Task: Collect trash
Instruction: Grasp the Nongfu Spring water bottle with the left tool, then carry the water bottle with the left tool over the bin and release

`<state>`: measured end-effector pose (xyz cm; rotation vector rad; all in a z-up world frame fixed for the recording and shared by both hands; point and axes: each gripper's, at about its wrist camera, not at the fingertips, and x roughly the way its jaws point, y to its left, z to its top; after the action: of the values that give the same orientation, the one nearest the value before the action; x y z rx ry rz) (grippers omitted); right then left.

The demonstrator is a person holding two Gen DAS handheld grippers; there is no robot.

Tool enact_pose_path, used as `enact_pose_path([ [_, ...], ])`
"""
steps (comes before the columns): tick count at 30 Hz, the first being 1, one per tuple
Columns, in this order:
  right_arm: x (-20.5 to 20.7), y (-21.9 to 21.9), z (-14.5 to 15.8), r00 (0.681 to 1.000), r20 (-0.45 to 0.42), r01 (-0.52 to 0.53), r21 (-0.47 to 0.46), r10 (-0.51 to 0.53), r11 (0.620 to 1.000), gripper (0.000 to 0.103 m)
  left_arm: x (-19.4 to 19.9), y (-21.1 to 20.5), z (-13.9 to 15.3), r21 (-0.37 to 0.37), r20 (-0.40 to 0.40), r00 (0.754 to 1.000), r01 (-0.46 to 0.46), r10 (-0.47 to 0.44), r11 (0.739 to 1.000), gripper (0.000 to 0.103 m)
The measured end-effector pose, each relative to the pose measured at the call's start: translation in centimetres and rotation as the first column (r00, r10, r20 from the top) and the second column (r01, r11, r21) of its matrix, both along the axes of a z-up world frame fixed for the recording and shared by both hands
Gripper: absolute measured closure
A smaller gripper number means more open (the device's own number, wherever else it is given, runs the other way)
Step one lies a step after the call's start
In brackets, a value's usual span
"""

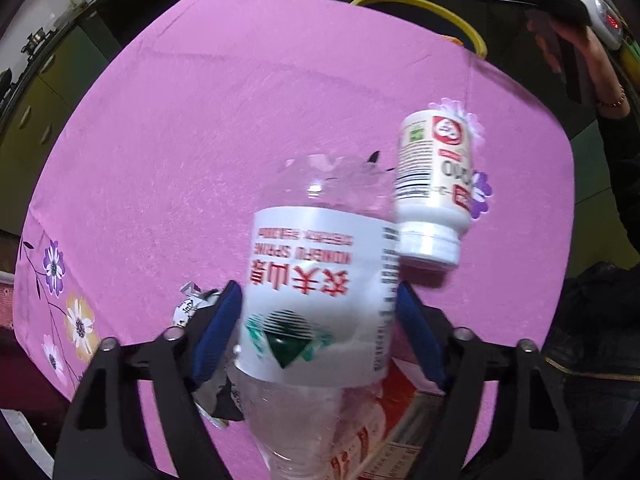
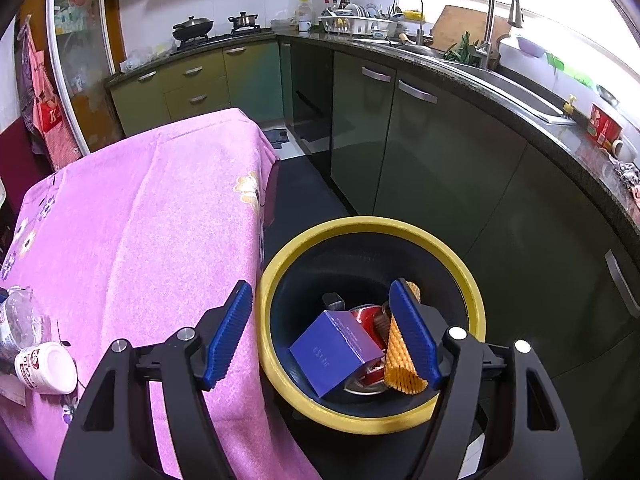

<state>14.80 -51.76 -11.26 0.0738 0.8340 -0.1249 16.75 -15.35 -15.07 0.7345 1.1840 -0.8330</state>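
A clear plastic bottle [image 1: 320, 280] with a white label lies on the pink tablecloth [image 1: 200, 140], partly over a red carton [image 1: 404, 412]. My left gripper [image 1: 320, 288] points steeply down at it, and both blue pads sit against the label's sides. A small white bottle [image 1: 434, 184] lies just right of it, and a crumpled wrapper [image 1: 192, 304] lies beside the left finger. My right gripper [image 2: 320, 288] stands open and empty above the yellow-rimmed bin [image 2: 276, 264]. The bin holds a blue box [image 2: 336, 352], a red can and an orange foam net [image 2: 400, 364].
The bin stands on the dark floor against the table's right edge. Green kitchen cabinets [image 2: 440, 168] and a counter with a sink run behind it. The white bottle [image 2: 44, 364] and the clear bottle [image 2: 20, 316] lie at the table's near left corner.
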Motion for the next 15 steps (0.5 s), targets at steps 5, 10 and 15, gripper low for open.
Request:
enact_pose_path([
  [5, 0.2, 0.0, -0.4, 1.0, -0.007, -0.007, 0.004, 0.007, 1.0, 0.032, 1.2, -0.2, -0.1, 0.015, 0.021, 1.0, -0.02, 0.02, 1.0, 0.039],
  [10, 0.3, 0.0, -0.5, 1.0, -0.011, -0.014, 0.007, 0.014, 1.0, 0.032, 2.8, -0.6, -0.5, 0.023, 0.048, 0.998, -0.042, 0.041, 0.999, 0.04],
  [15, 0.3, 0.1, -0.7, 1.0, -0.015, -0.018, 0.006, 0.018, 1.0, 0.032, 5.1, -1.0, -0.3, 0.025, 0.069, 0.995, -0.079, 0.077, 0.997, 0.04],
])
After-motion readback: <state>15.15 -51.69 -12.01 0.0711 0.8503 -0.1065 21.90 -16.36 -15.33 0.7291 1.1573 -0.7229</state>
